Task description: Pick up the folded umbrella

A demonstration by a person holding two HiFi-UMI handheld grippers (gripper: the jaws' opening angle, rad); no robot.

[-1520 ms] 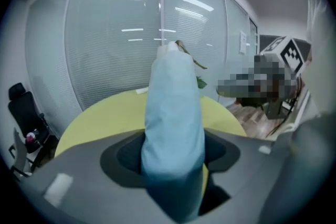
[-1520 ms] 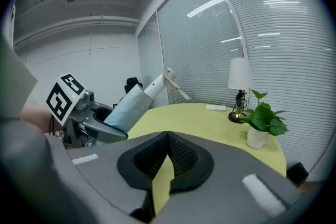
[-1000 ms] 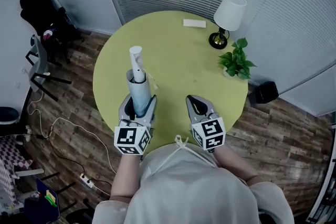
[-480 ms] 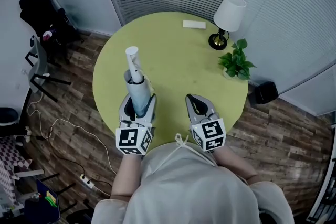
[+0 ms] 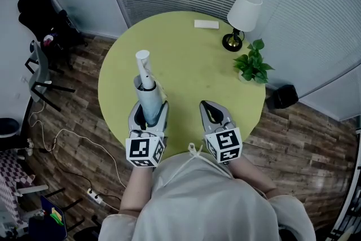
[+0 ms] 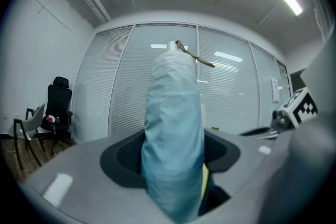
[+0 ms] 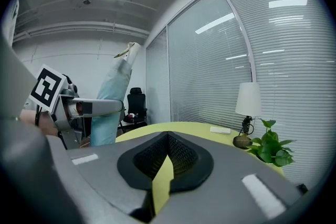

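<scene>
Umbrella [image 6: 173, 128] upright between jaws of your left gripper [image 5: 150, 108], clamped on its blue cover; right gripper [image 5: 208, 108] closed, empty.

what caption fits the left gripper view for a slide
Left gripper with jaws clamped on a pale blue folded fabric umbrella, white window blinds behind.

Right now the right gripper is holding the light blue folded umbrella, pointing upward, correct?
Not quite. The left gripper is the one shut on the light blue folded umbrella, as the left gripper view shows. The right gripper holds nothing. The umbrella does point upward.
</scene>
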